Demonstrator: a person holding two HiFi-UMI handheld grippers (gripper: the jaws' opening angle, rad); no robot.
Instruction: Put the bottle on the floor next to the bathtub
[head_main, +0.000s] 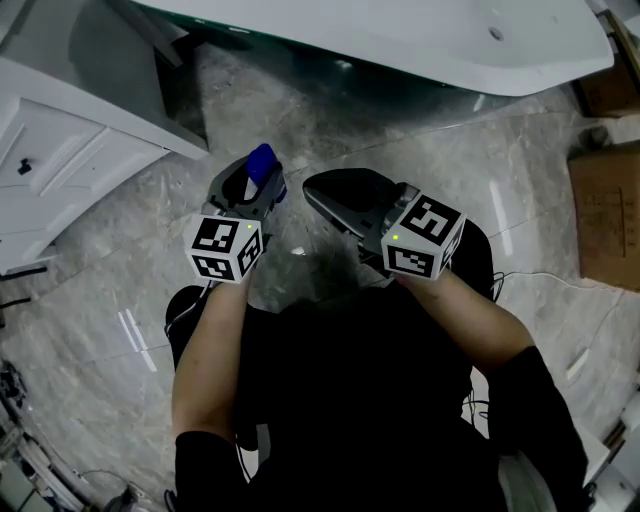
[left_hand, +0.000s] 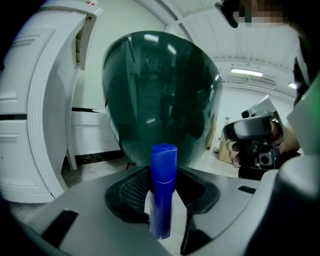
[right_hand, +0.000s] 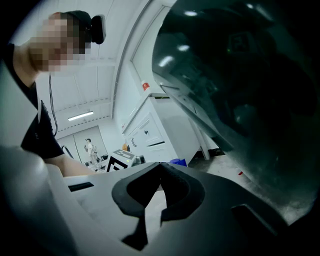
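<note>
While the left gripper (head_main: 248, 188) clamps the upright blue bottle (left_hand: 163, 192) above the floor (head_main: 420, 150), bathtub (head_main: 420, 40) on the far side, the right gripper (right_hand: 160, 175) is clenched empty, just right.

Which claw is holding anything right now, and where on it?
The left claw grips the blue bottle around its body, cap end sticking out. The right claw is shut on nothing.
</note>
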